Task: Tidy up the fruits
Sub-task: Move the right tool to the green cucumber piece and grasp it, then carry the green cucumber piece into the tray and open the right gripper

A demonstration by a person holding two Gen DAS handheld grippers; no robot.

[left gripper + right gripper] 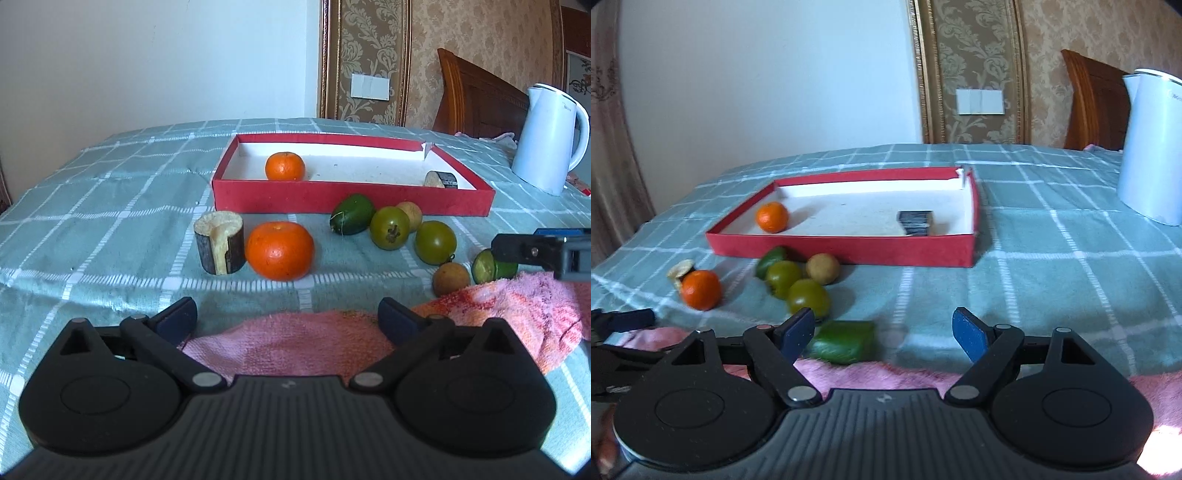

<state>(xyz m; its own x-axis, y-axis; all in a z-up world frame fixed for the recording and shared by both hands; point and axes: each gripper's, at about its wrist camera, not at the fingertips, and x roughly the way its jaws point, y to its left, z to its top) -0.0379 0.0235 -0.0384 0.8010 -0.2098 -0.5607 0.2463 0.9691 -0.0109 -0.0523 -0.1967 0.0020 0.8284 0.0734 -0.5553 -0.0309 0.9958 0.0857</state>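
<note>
A red tray (351,194) with a white floor holds a mandarin (284,166) and a sugarcane piece (441,180). On the checked cloth in front of it lie another sugarcane piece (219,248), a bigger mandarin (279,250), several green fruits (389,228) and two brown ones (451,278). My left gripper (288,319) hangs open and empty over the pink towel (295,343), short of the mandarin. My right gripper (884,332) is open. A cut green fruit piece (844,341) lies on the cloth between its fingers, close to the left finger (799,332), with neither pad pressing on it.
A white kettle (1152,147) stands at the right, beyond the tray (842,251). A wooden chair back (476,96) and a papered wall are behind the table. My left gripper's finger (624,319) shows at the left edge of the right wrist view.
</note>
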